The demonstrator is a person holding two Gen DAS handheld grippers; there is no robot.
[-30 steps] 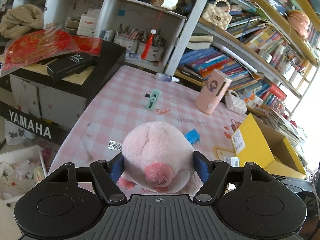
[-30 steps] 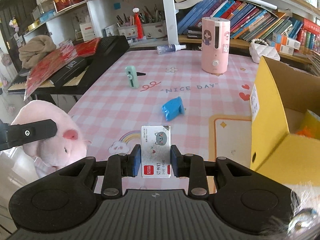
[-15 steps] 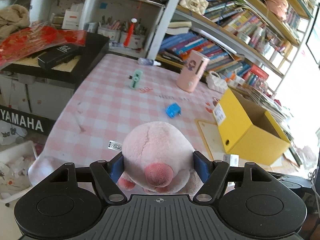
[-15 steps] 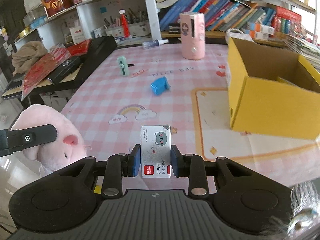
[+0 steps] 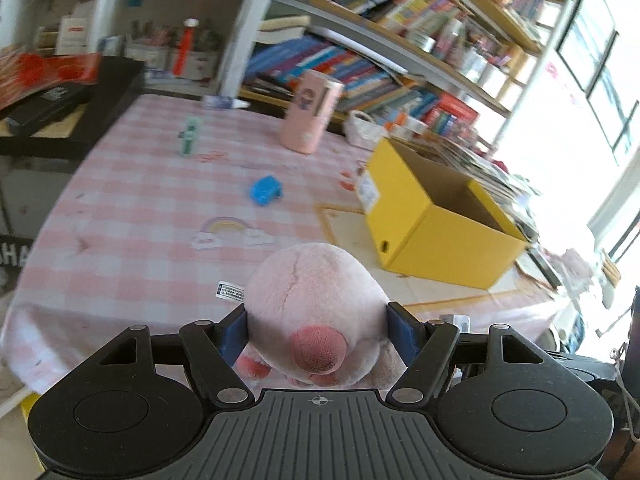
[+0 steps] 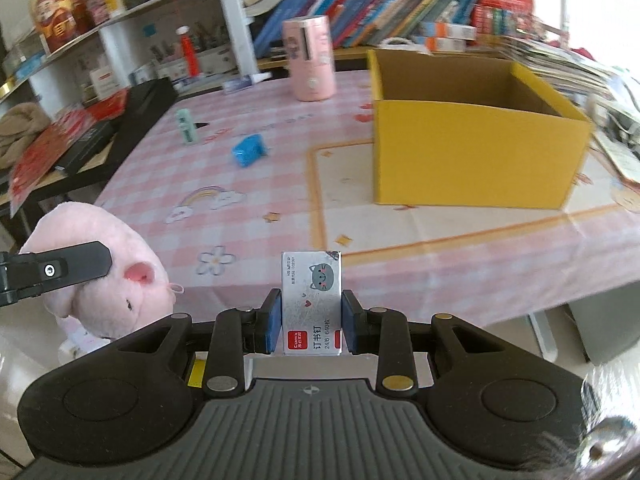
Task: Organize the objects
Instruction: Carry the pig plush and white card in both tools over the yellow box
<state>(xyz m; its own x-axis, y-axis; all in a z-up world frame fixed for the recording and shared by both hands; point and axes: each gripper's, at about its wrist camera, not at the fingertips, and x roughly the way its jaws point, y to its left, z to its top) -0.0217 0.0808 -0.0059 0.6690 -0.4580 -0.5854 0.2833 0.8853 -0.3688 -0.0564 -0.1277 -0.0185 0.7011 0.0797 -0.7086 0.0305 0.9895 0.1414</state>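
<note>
My left gripper (image 5: 316, 330) is shut on a pink plush pig (image 5: 314, 300), held off the near edge of the pink checked table (image 5: 152, 216). The pig also shows in the right wrist view (image 6: 100, 256) at the left, with a left finger (image 6: 60, 270) across it. My right gripper (image 6: 311, 326) is shut on a small silver staple box (image 6: 311, 300) with a cat face, held in front of the table's near edge. An open yellow cardboard box (image 6: 472, 152) stands on the table, right of centre; it also shows in the left wrist view (image 5: 436, 216).
On the table lie a blue object (image 6: 248, 151), a green stapler-like item (image 6: 187, 126), a pink cylinder (image 6: 310, 64) and a small bottle (image 6: 244, 82). A black keyboard (image 6: 132, 116) with red packets borders the left side. Bookshelves (image 6: 400, 12) stand behind.
Both grippers have pulled back from the table and swung right, still holding the pig and the staple box. The yellow box now sits more centred in both views.
</note>
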